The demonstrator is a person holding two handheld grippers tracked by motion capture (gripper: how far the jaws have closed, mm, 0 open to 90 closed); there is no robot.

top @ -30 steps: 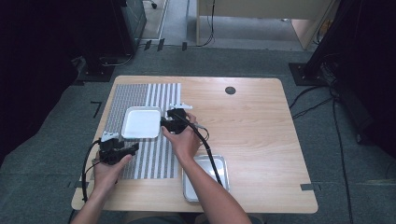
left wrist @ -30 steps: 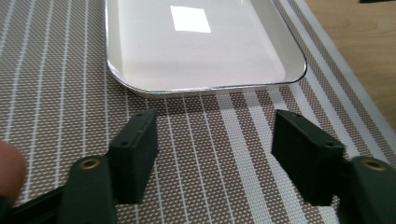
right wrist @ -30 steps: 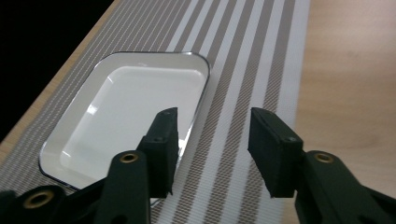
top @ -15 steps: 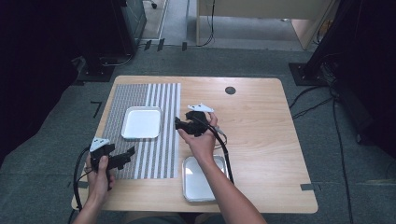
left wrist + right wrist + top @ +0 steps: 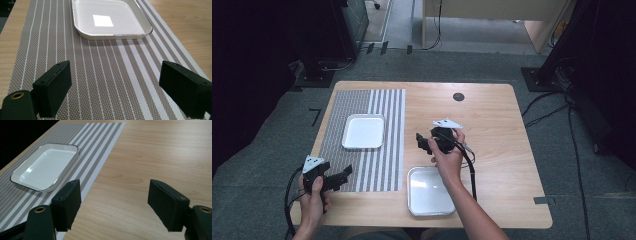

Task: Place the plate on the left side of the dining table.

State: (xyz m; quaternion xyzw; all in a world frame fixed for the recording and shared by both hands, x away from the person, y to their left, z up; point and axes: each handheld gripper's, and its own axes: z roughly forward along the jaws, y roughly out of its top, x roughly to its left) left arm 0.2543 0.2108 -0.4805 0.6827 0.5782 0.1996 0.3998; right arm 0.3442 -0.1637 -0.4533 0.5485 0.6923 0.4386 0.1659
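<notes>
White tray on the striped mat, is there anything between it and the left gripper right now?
Nothing visible does. The left gripper is open above the striped mat, and bare mat runs from its jaws up to the white tray. The tray looks empty.

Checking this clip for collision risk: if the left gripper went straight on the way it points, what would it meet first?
Probably the white rectangular tray on the striped grey placemat. The left gripper is open with nothing between its jaws and only mat before the tray, though its height is unclear.
</notes>
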